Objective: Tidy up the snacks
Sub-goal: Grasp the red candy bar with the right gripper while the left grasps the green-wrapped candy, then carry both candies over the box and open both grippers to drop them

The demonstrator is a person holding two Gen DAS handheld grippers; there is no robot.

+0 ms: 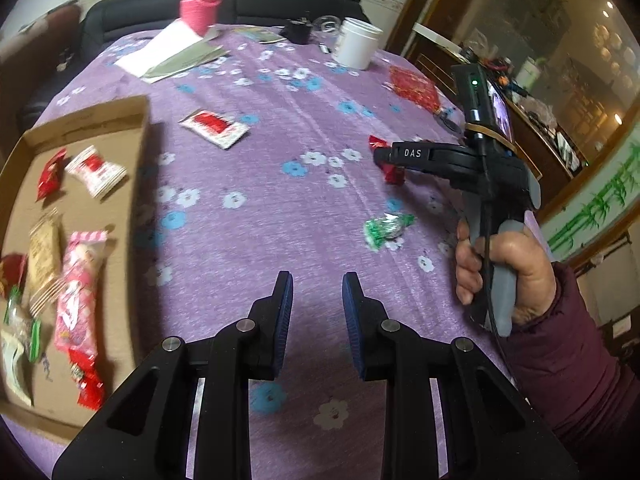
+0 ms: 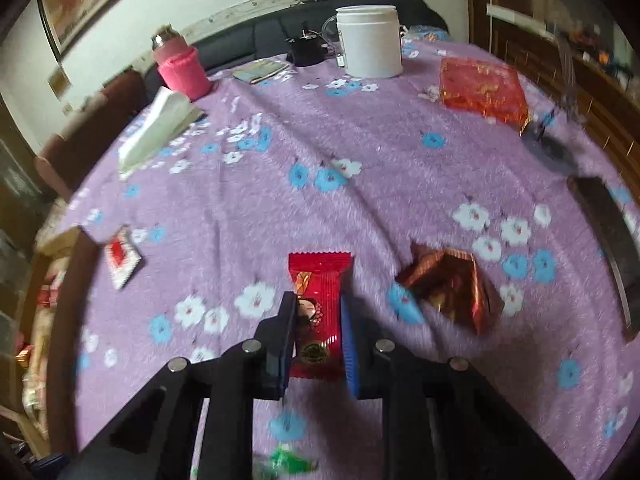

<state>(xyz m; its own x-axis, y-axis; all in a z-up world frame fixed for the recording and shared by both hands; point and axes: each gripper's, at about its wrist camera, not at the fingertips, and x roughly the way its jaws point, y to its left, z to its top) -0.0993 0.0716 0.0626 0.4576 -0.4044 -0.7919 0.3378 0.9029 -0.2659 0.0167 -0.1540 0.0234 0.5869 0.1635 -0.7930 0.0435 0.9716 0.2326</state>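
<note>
Right tongs: my right gripper (image 2: 316, 320) is clamped on the red foil snack packet with a cartoon face (image 2: 320, 304), which lies on the purple flowered tablecloth (image 2: 360, 160).
Left tongs: my left gripper (image 1: 317, 300) is nearly shut and empty, over bare cloth.
Destination: the shallow brown cardboard tray (image 1: 88, 120) sits left of my left tongs, already holding several snacks.
Risk: I judge the slick foil could slide out, since the pads pinch only its near half.
Second risk: the crumpled red-gold wrapper (image 2: 452, 288), just right of my right tongs, could be nudged.
Open room: clear cloth runs between both tongs and the tray.
Edges: the green-wrapped candy (image 1: 386, 230) lies between the tongs; the tray's raised wall needs clearing.
</note>
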